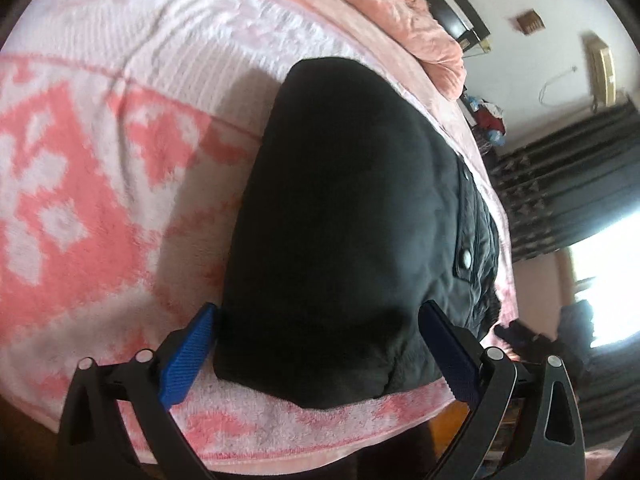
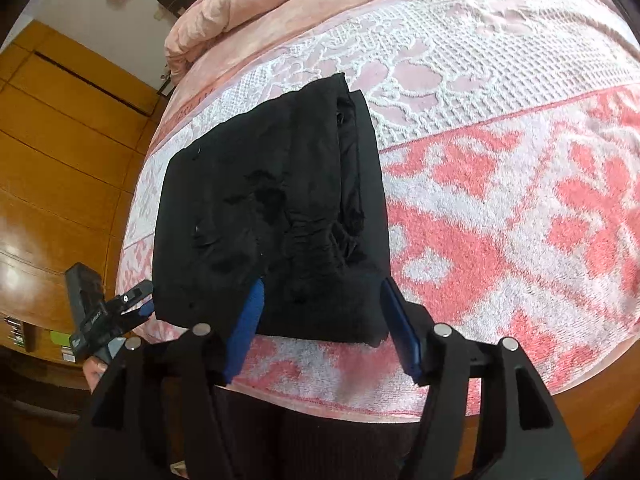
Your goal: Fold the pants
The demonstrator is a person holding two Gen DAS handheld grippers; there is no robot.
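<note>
Black pants lie folded into a compact bundle on a pink and white patterned towel blanket on a bed. My left gripper is open, its blue pads either side of the bundle's near end, holding nothing. In the right wrist view the pants lie near the bed's front edge. My right gripper is open, its blue pads straddling the near right corner of the bundle. The left gripper shows at the left edge of the bundle.
A pink quilt is bunched at the far end of the bed. A wooden wardrobe stands to the left. Dark curtains and a bright window are beyond the bed. The bed's front edge is just below the grippers.
</note>
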